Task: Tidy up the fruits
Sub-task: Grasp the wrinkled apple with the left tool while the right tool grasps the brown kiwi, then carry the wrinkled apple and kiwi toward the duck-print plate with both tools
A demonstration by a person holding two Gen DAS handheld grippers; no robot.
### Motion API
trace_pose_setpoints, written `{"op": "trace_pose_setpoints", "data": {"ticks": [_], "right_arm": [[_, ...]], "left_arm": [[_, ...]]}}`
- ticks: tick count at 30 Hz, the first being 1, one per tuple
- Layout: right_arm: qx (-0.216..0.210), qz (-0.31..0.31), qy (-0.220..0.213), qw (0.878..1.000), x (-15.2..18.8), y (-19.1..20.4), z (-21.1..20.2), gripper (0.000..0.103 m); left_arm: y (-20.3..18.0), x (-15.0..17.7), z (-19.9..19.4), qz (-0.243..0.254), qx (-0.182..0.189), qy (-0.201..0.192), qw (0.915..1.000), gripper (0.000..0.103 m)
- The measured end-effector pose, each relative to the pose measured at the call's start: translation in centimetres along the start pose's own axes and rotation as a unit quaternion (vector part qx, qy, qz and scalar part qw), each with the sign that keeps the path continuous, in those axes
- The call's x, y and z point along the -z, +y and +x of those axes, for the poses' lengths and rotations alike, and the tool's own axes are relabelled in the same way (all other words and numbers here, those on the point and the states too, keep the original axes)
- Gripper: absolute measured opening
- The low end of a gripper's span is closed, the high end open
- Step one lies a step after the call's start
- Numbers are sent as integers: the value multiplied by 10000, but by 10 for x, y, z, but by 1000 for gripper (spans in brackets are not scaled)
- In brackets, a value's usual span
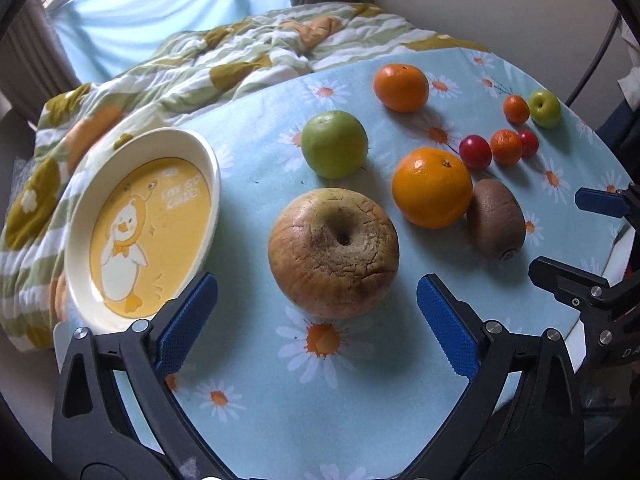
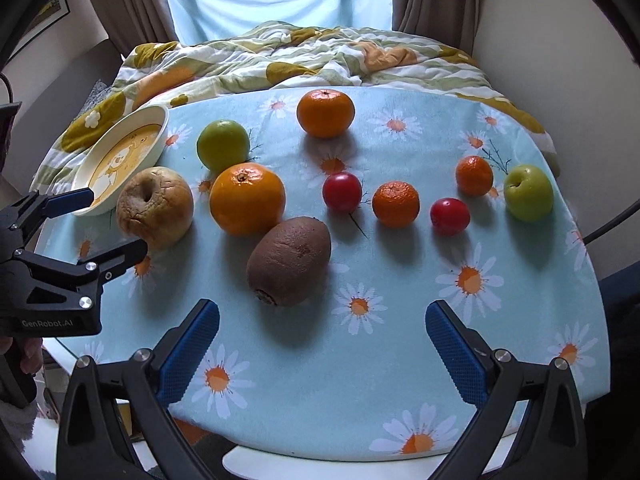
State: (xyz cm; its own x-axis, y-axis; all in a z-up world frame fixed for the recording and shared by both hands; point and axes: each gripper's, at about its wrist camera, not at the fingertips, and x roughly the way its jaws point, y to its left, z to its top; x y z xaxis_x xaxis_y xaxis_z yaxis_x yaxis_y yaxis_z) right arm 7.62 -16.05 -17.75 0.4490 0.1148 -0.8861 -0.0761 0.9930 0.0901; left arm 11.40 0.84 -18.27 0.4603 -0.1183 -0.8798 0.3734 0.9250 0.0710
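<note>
The left gripper (image 1: 316,304) hangs spread wide just in front of a wrinkled brown apple (image 1: 333,252), its blue pads (image 1: 188,320) on either side and clear of the skin, grasping nothing. The right gripper (image 2: 322,336) is likewise released and empty, low over the daisy-print tablecloth (image 2: 400,380), with a kiwi (image 2: 289,266) just ahead of its left finger.

The left wrist view shows the cream duck-print plate (image 1: 144,232) close and empty, tilted at the table's left edge against a striped quilt (image 1: 224,56). In the right wrist view that plate is small and partly behind the other gripper's fingers.

The right wrist view spreads out the small fruit that the left view crowds at its far right. A large orange (image 2: 247,199) touches the kiwi, with a green apple (image 2: 223,146) behind it and a mandarin (image 2: 325,113) farther back. Further right come a red cherry tomato (image 2: 342,192), a small tangerine (image 2: 395,204), a second cherry tomato (image 2: 449,216), another tangerine (image 2: 474,175) and a small green apple (image 2: 528,193). Only this view catches part of a person's hand (image 2: 28,354) holding the left gripper's handle at the left edge.
</note>
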Motion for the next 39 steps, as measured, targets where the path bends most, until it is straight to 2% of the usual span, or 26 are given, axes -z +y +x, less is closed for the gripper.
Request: {"op": "trace_pose_setpoints", "data": {"ticks": [3,7,8,12,14,19,28,33,39], "right_arm": [[54,191,50,9998,-3,4,10,101],[100,370,146,9992,-6,10,22,94],[88,413,162,9990,-8,11,24,93],[151,448,155,9988,-11,16,31,92],[143,470,181,9986,-13,16,34,87],[105,485,244,9985,-15,16,42,76],[40,408,272,9988,-18,18,47,67],[91,301,217,9993,-21,21,50,66],[219,132,167,9995,-23,25,51,50]], "left_arm": [[-2,-4,13,235,105,87,9996,103],[-4,-7,22,394,274,98,9988,102],[-4,-8,24,425,312,105,9986,96],[-7,-13,35,579,348,152,9976,89],[-7,-14,36,619,325,125,9975,80],[-1,-13,36,579,471,120,9971,80],[-1,-10,34,571,420,97,9974,80],[-1,-8,32,477,379,104,9981,80],[1,-3,28,342,298,117,9989,80]]}}
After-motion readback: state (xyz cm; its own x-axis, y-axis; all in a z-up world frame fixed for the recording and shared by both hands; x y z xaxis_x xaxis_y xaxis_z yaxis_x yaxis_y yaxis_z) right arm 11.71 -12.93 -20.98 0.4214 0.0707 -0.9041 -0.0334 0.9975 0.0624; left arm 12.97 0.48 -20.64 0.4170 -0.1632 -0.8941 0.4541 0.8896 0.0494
